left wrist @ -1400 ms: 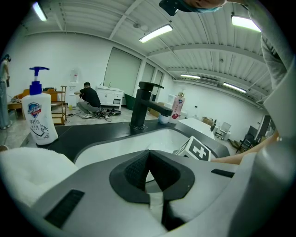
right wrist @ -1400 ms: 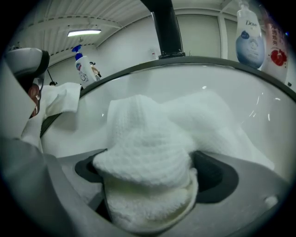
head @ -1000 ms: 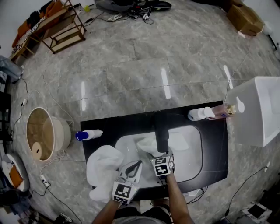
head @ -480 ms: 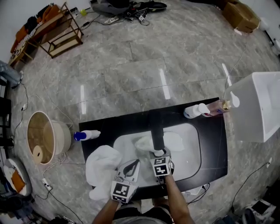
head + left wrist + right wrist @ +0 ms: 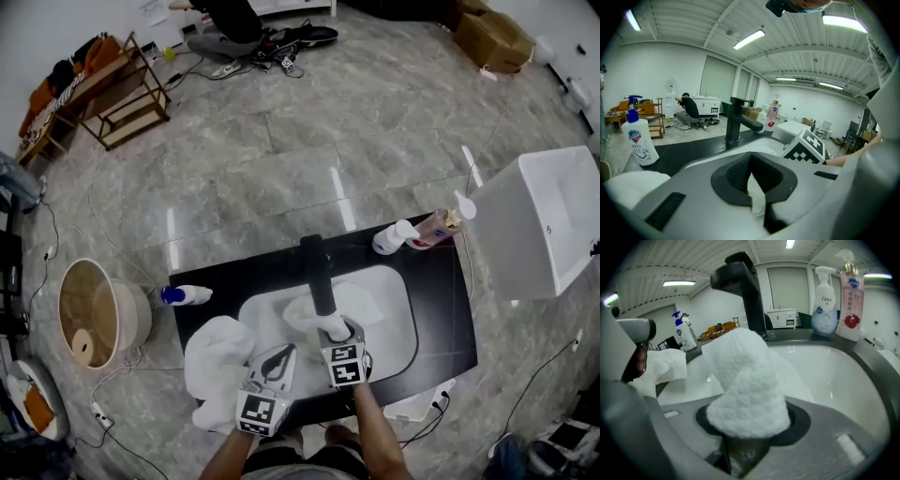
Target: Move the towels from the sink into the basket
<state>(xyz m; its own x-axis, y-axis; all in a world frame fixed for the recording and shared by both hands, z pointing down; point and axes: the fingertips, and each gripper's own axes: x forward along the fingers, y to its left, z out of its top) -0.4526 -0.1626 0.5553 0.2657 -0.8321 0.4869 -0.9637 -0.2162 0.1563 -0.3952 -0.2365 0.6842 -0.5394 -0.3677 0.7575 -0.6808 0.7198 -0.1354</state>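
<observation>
In the head view, a black counter (image 5: 441, 314) holds a white sink (image 5: 394, 328). The right hand-held gripper (image 5: 337, 330) is over the sink, just under the black tap (image 5: 317, 267). It has the right towel (image 5: 307, 314), which is partly in the sink. The left hand-held gripper (image 5: 284, 359) is at 8 o'clock from the sink, touching the left towel (image 5: 217, 361). That towel is bunched at the counter's near left corner. The basket (image 5: 139, 307) stands on the floor at 9 o'clock, well apart from the sink. A blue-cap bottle (image 5: 186, 294) lies between the two.

In the left gripper view, the jaws are nearly together. They pinch only a thin white fold of the left towel at 6 o'clock. The rest of it sits at 8 o'clock.

In the right gripper view, the jaws have just been closing and now squeeze a thick lump of the right towel. It fills the middle of the view, with the sink behind it at 3 o'clock.

I think the step is lifting both towels. To do it well, lift high so they clear the sink edge and the tap. Keep the thin left pinch tight, because it could slip. Carry them toward 9 o'clock, passing above the blue-cap bottle, and let go only right over the basket
</observation>
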